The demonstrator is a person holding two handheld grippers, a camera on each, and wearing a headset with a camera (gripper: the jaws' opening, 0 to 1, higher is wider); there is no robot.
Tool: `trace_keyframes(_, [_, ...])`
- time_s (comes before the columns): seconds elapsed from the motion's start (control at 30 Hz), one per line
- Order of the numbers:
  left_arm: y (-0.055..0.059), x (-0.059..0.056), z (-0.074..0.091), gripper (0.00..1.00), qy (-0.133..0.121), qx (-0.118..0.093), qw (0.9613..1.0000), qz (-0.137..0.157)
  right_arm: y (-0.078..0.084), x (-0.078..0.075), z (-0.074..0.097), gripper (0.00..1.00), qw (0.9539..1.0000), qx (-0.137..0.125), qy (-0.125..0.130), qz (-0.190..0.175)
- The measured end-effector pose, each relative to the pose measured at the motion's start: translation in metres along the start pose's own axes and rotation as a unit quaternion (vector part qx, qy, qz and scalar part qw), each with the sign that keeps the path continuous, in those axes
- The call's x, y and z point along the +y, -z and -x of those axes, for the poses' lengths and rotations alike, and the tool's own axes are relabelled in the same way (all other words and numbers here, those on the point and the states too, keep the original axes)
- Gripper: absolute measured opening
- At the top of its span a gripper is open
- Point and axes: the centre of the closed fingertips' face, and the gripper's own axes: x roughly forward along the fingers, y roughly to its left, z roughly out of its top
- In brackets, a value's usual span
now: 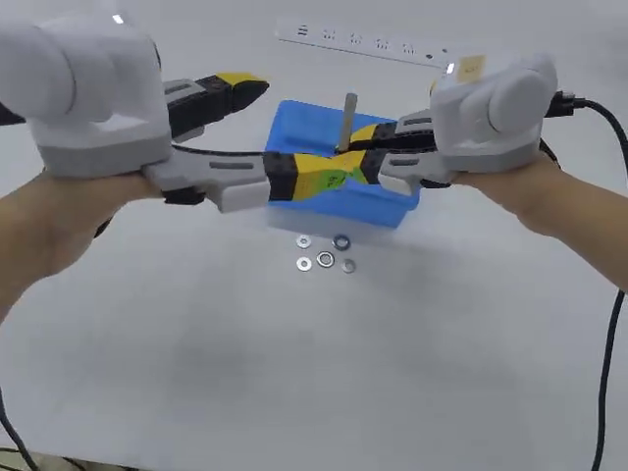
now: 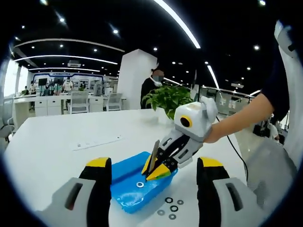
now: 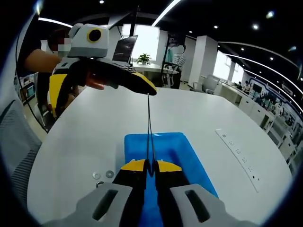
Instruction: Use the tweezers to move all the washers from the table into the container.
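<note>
The blue container (image 1: 385, 206) stands at mid-table, and one washer (image 2: 140, 184) lies inside it. Several washers (image 1: 325, 254) sit on the table just in front of it. My right gripper (image 1: 355, 149) is shut on the grey tweezers (image 1: 350, 116), which it holds over the container. In the right gripper view the tweezers (image 3: 148, 132) run straight ahead from the shut jaws (image 3: 150, 166) above the container (image 3: 175, 151). My left gripper (image 1: 304, 132) is open, with one jaw on either side of the container and nothing held.
A white power strip (image 1: 363, 43) lies at the far side of the table. A black cable (image 1: 616, 245) trails from the right gripper down the right side. A potted plant (image 2: 166, 98) and a standing person are beyond the table.
</note>
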Motion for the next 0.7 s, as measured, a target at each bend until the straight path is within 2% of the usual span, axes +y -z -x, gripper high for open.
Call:
trace_keyframes(0.03, [-0.004, -0.002, -0.005, 0.74, 0.009, 0.001, 0.9999, -0.005, 0.000, 0.000, 0.000, 0.08, 1.0000, 0.000, 0.000, 0.001])
trace_keyframes(0.1, [-0.007, 0.000, -0.010, 0.76, 0.016, 0.002, 0.9998, -0.014, -0.001, 0.001, 0.000, 0.08, 1.0000, -0.001, -0.001, 0.004])
trace_keyframes(0.2, [-0.004, 0.001, -0.018, 0.70, 0.035, 0.016, 0.9987, -0.033, -0.001, 0.000, 0.001, 0.08, 1.0000, 0.000, 0.000, 0.008])
trace_keyframes(0.27, [-0.001, -0.002, -0.024, 0.60, 0.056, 0.029, 0.9970, -0.045, -0.001, 0.000, 0.002, 0.08, 1.0000, 0.000, -0.002, 0.007])
trace_keyframes(0.3, [-0.001, -0.007, -0.026, 0.58, 0.072, 0.032, 0.9960, -0.041, -0.001, 0.000, 0.002, 0.08, 1.0000, 0.001, -0.002, 0.009])
trace_keyframes(0.33, [-0.002, -0.012, -0.028, 0.58, 0.088, 0.033, 0.9952, -0.030, -0.001, -0.001, 0.003, 0.08, 0.9999, 0.001, -0.001, 0.010])
trace_keyframes(0.4, [-0.003, -0.014, -0.032, 0.58, 0.098, 0.033, 0.9938, -0.041, -0.002, 0.001, 0.004, 0.08, 1.0000, -0.001, -0.005, 0.007])
trace_keyframes(0.5, [0.000, -0.015, -0.035, 0.44, 0.115, 0.051, 0.9893, -0.073, -0.002, 0.002, 0.004, 0.08, 0.9999, -0.002, -0.009, 0.014])
trace_keyframes(0.57, [0.002, -0.016, -0.035, 0.37, 0.129, 0.059, 0.9863, -0.083, -0.002, 0.003, 0.005, 0.08, 0.9998, -0.001, -0.012, 0.018])
trace_keyframes(0.6, [0.005, -0.011, -0.034, 0.36, 0.138, 0.071, 0.9828, -0.100, -0.002, 0.003, 0.005, 0.08, 0.9997, -0.001, -0.013, 0.020])
trace_keyframes(0.7, [0.002, -0.010, -0.032, 0.31, 0.148, 0.069, 0.9810, -0.105, 0.000, 0.004, 0.005, 0.08, 0.9995, 0.004, -0.019, 0.026])
